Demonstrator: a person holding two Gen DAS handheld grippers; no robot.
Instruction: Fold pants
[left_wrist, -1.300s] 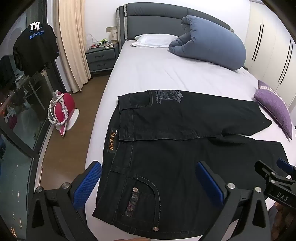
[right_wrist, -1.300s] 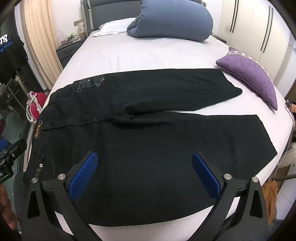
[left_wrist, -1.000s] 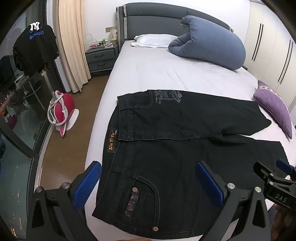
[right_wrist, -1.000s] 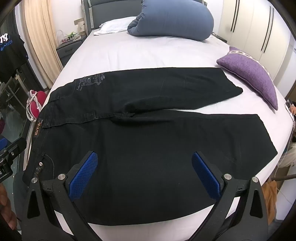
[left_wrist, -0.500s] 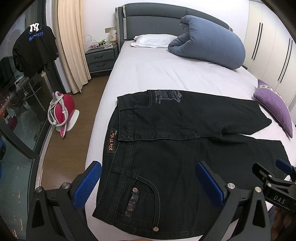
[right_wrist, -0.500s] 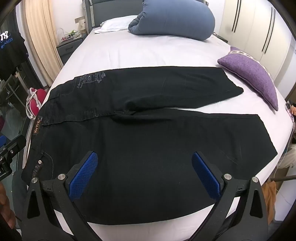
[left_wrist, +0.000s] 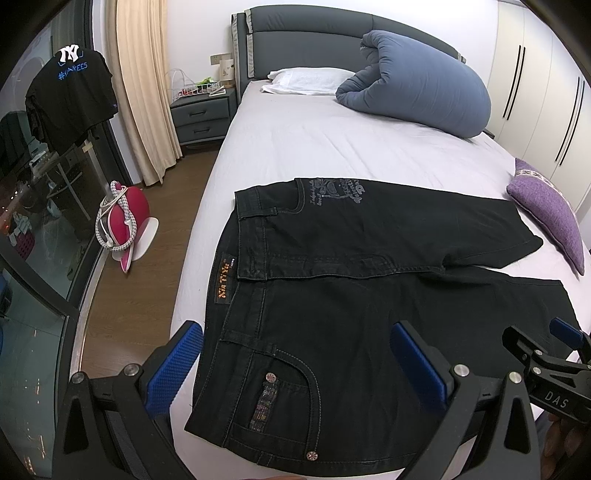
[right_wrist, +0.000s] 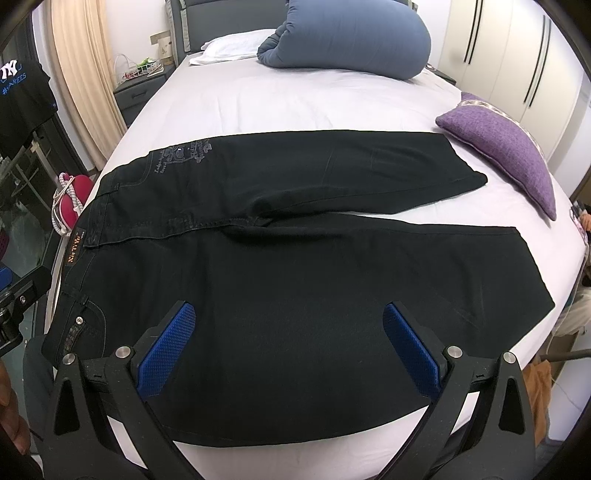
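Crosswise along the bed's (right_wrist: 332, 96) near edge lie the black denim pants (right_wrist: 295, 266) (waistband leftward); our left tongs (left_wrist: 295, 373) and right tongs (right_wrist: 288, 347) gape wide above them.

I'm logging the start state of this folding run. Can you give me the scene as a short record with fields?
surface: bed with a pale sheet
garment: black pants, spread flat, both legs apart, not yet folded
waistband: toward the left edge of the bed
left gripper: open, above the waist end, holding nothing
right gripper: open, above the near leg, holding nothing
nearby: purple cushion, rolled blue duvet
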